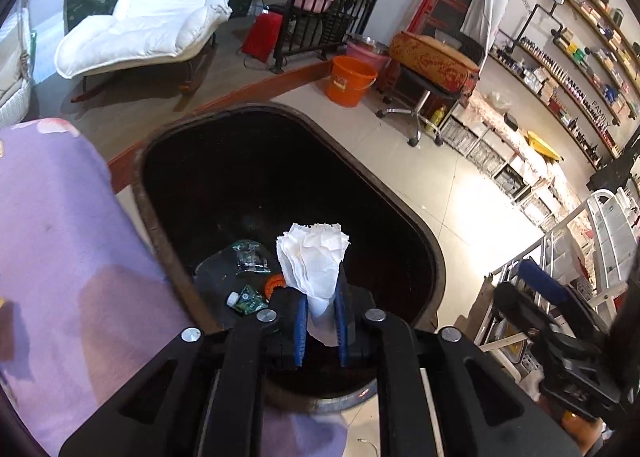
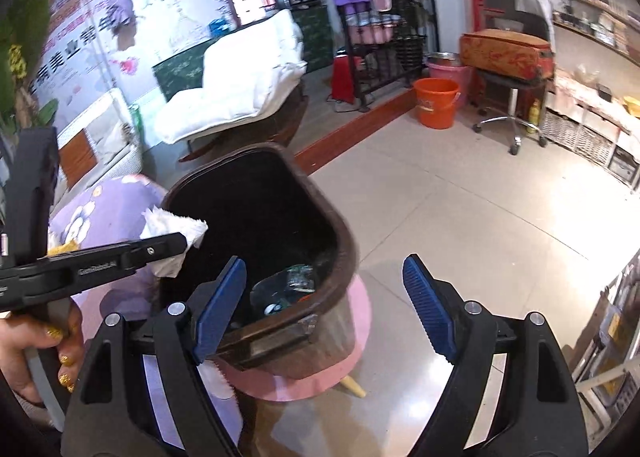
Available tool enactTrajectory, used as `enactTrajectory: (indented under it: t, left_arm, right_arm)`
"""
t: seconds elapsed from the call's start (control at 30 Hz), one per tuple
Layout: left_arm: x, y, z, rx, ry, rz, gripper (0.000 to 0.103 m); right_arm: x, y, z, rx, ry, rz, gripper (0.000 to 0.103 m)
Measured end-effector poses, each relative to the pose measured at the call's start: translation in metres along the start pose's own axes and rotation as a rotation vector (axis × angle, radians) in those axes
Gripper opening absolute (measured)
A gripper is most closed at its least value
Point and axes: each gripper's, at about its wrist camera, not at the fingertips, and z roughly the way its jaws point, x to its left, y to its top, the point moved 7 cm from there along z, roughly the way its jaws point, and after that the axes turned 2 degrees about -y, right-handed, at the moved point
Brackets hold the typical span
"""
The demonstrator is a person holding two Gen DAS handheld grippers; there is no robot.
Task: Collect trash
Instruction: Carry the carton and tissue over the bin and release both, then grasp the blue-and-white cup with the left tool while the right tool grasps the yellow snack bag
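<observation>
The trash bin stands on a round stool, with a cushion against its left side. In its bottom lie a small bottle and a crumpled wrapper. A wad of tissue sits between the left gripper's fingers above the bin's opening; behind the bin stand a lounge chair on the left and a bucket on the right.

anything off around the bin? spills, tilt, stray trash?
One oddity: the brown trash bin stands on a small pink stool, not the floor. Otherwise fine: the bin is upright, wrappers lie inside, and the white tissue sits between the left gripper fingers above the opening.
</observation>
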Motion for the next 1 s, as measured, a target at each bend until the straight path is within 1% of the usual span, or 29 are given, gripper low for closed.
enactTrajectory:
  t: [0.03, 0.07, 0.1, 0.2, 0.27, 0.43, 0.57, 0.67, 0.83, 0.9, 1.0]
  left_arm:
    - [0.001, 0.001, 0.004, 0.004, 0.009, -0.002, 0.031]
    - [0.003, 0.001, 0.006, 0.004, 0.02, -0.007, 0.056]
    - [0.004, 0.001, 0.007, -0.003, 0.033, -0.012, 0.072]
    - [0.0, 0.0, 0.009, -0.008, 0.034, 0.015, 0.081]
    - [0.0, 0.0, 0.008, -0.005, 0.039, 0.027, 0.083]
    - [0.0, -0.001, -0.007, -0.043, 0.032, 0.039, 0.085]
    - [-0.002, -0.005, -0.021, -0.071, 0.028, 0.037, 0.086]
    - [-0.002, -0.01, -0.038, -0.107, 0.04, 0.056, 0.087]
    - [-0.001, -0.023, -0.063, -0.162, 0.079, 0.068, 0.087]
    - [0.003, -0.031, -0.074, -0.181, 0.099, 0.07, 0.087]
    - [0.015, -0.04, -0.094, -0.217, 0.131, 0.043, 0.087]
  right_arm:
    - [-0.005, 0.002, 0.0, -0.002, -0.009, 0.005, 0.083]
    - [-0.009, 0.002, 0.0, -0.003, -0.023, 0.009, 0.083]
    - [-0.013, 0.002, 0.0, -0.004, -0.031, 0.014, 0.084]
    - [-0.023, 0.0, 0.001, 0.0, -0.043, 0.035, 0.084]
    - [-0.028, -0.001, 0.002, 0.003, -0.054, 0.051, 0.084]
    - [-0.031, 0.001, 0.004, 0.002, -0.066, 0.088, 0.084]
    - [-0.028, 0.002, 0.004, 0.006, -0.059, 0.076, 0.084]
    - [-0.02, 0.002, 0.004, 0.014, -0.039, 0.069, 0.084]
    - [0.006, 0.003, 0.005, 0.028, 0.015, 0.03, 0.084]
    - [0.021, 0.003, 0.004, 0.029, 0.043, 0.008, 0.084]
    - [0.051, 0.001, 0.006, 0.041, 0.106, -0.045, 0.084]
